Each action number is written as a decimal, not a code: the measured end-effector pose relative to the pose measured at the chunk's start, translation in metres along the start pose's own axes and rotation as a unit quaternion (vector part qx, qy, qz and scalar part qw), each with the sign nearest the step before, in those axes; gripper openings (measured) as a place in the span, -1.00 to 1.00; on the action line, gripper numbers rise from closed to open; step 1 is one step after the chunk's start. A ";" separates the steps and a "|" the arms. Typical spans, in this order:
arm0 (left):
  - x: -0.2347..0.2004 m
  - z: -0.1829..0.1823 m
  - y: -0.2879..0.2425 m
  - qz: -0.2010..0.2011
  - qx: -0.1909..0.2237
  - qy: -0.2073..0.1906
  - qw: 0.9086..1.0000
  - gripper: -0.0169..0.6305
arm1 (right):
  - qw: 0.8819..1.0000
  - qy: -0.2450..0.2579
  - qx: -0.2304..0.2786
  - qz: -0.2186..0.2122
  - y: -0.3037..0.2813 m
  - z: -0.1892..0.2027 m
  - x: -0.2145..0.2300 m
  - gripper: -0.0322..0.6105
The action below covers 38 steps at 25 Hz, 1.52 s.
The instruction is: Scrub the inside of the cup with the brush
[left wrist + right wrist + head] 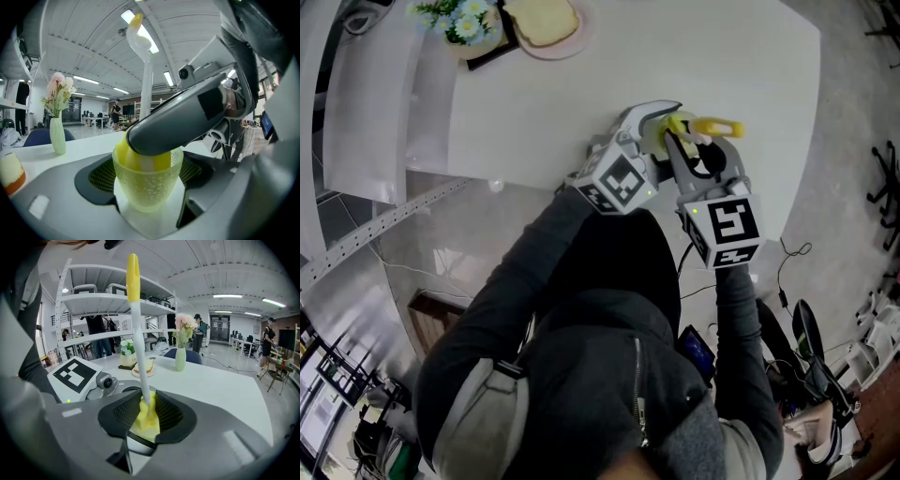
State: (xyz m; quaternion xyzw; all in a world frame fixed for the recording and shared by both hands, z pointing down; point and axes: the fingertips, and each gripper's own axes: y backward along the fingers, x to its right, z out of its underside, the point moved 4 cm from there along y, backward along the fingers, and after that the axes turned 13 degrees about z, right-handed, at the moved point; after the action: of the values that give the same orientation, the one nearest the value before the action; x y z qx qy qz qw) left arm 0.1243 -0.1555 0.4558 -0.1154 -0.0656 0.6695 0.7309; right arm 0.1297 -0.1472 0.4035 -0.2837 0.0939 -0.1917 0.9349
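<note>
left gripper (148, 177): clamped on textured cup (150, 194), lower centre | right gripper (147, 411): gripping sponge brush (138, 333) | sponge head inside cup

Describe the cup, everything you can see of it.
The cup is translucent yellow-green, plastic by its look, with a dimpled wall tapering to a narrower base. It stands upright, clamped at both sides between the left gripper's jaws. The brush stands in it, its yellow sponge head filling the mouth, and the right gripper leans over the rim.
</note>
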 end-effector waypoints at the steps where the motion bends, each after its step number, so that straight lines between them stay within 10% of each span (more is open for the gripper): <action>1: 0.000 0.000 0.000 0.000 0.000 0.000 1.000 0.27 | 1.000 0.001 0.000 0.001 -0.001 0.000 0.000 -0.59; 38: 0.001 0.011 0.000 -0.004 0.001 0.005 1.000 0.27 | 0.996 0.057 -0.074 0.010 -0.001 0.012 0.002 -0.59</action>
State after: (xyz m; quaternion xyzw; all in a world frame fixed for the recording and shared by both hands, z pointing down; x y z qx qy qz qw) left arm 0.1219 -0.1536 0.4667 -0.1179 -0.0622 0.6659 0.7341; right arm 0.1346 -0.1428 0.4142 -0.3396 0.1643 -0.1906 0.9063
